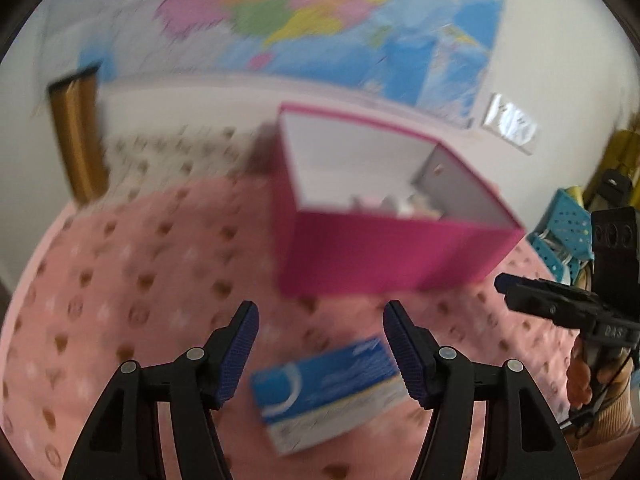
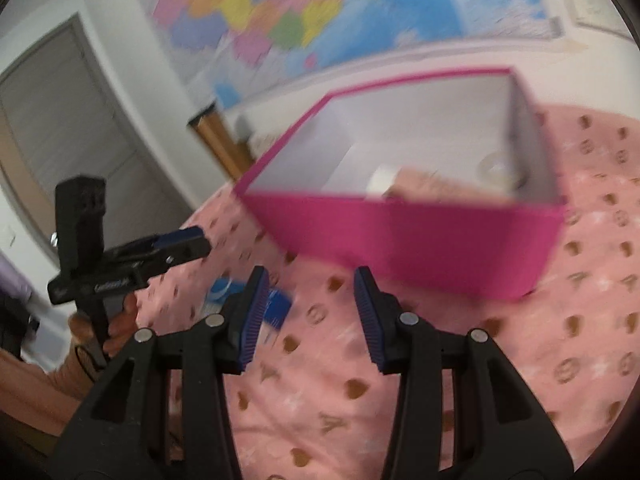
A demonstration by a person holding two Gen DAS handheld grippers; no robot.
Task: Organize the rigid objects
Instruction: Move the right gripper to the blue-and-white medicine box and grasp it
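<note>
A magenta storage box (image 1: 384,256) with a white inside stands open on the pink patterned bedspread (image 1: 120,300). A tape roll (image 2: 500,172) and other small items lie blurred inside it. In front of the box a blue-and-white carton (image 1: 328,392) lies flat on the bedspread. My left gripper (image 1: 321,312) hovers over the carton, open, its pads clear of it. My right gripper (image 2: 311,280) is open with nothing between its fingers, aimed at the magenta box (image 2: 420,236). The carton (image 2: 276,308) shows partly behind its left finger. Each gripper appears in the other's view: right gripper (image 1: 520,292), left gripper (image 2: 192,240).
A colourful map (image 1: 320,20) hangs on the wall behind the bed. A wooden bedpost (image 1: 76,140) stands at the left. A teal perforated basket (image 1: 568,232) sits off the bed's right side. A grey door (image 2: 60,120) is at the left of the right wrist view.
</note>
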